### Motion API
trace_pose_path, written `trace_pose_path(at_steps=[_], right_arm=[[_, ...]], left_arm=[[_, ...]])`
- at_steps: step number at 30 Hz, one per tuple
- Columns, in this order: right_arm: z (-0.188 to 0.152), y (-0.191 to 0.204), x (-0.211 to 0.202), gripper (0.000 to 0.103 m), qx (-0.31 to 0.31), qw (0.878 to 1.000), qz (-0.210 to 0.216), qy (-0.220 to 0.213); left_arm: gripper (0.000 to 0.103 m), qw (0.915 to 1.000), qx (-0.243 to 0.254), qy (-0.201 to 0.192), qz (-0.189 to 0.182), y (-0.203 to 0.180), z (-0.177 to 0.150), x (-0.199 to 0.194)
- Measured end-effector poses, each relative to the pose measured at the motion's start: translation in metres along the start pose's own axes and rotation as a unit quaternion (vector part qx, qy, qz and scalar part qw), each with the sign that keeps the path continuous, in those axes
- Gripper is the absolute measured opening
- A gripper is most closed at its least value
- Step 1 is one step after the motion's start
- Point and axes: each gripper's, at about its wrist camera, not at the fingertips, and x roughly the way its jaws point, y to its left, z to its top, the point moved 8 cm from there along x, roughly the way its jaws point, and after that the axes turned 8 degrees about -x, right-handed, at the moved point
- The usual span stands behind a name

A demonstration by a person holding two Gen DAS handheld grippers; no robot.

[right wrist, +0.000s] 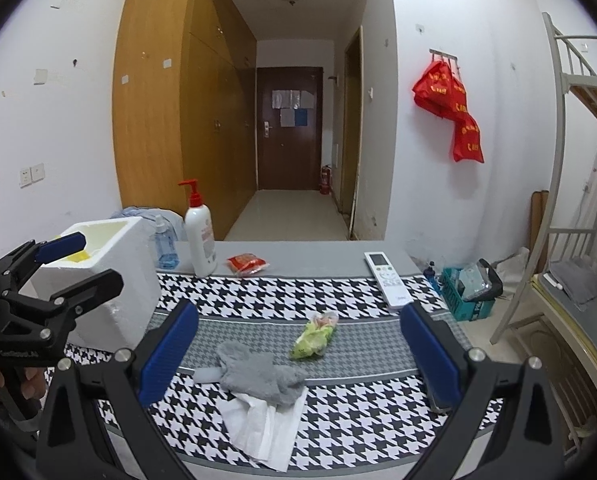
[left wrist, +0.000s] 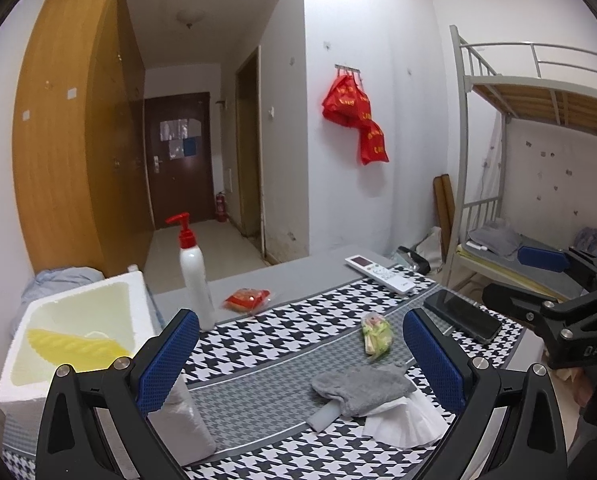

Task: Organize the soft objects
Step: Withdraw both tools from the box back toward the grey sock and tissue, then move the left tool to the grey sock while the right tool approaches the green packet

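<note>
A crumpled grey cloth [left wrist: 362, 390] [right wrist: 258, 374] lies on the houndstooth table cover, partly over a white tissue [left wrist: 406, 420] [right wrist: 260, 424] and a pale sponge block [left wrist: 322, 416] [right wrist: 206, 374]. A green snack packet [left wrist: 374, 334] [right wrist: 314, 338] rests just beyond it. A white foam box [left wrist: 78, 332] [right wrist: 110, 276] with a yellow sponge [left wrist: 74, 348] inside stands at the table's left. My left gripper [left wrist: 300, 360] hovers open above the table, the cloth between its fingers' line. My right gripper [right wrist: 298, 354] is open too, above the cloth.
A pump bottle [left wrist: 194, 276] [right wrist: 200, 236], a red packet [left wrist: 246, 300] [right wrist: 247, 263], a white remote [left wrist: 380, 274] [right wrist: 387, 276] and a black phone [left wrist: 462, 314] sit on the table. A blue bottle [right wrist: 165, 246] stands behind the box. A bunk bed [left wrist: 518, 120] is at right.
</note>
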Motion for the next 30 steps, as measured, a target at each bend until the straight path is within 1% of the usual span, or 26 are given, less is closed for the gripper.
trace_pose_path(at_steps=[4, 18, 23, 30], right_arm=[[-0.004, -0.004, 0.006, 0.102, 0.000, 1.000, -0.002, 0.010], [-0.017, -0.016, 0.028, 0.102, 0.010, 0.999, 0.006, 0.031], [-0.023, -0.023, 0.042, 0.102, 0.016, 0.999, 0.009, 0.045], [-0.030, -0.028, 0.062, 0.102, 0.021, 0.998, 0.020, 0.062]], left_arm=[[0.102, 0.9999, 0.001, 0.008, -0.008, -0.004, -0.004, 0.006], [0.102, 0.9990, 0.013, 0.040, -0.014, -0.015, -0.019, 0.031], [0.102, 0.9979, 0.021, 0.059, -0.020, -0.021, -0.027, 0.042], [0.102, 0.9959, 0.029, 0.084, -0.018, -0.026, -0.039, 0.061]])
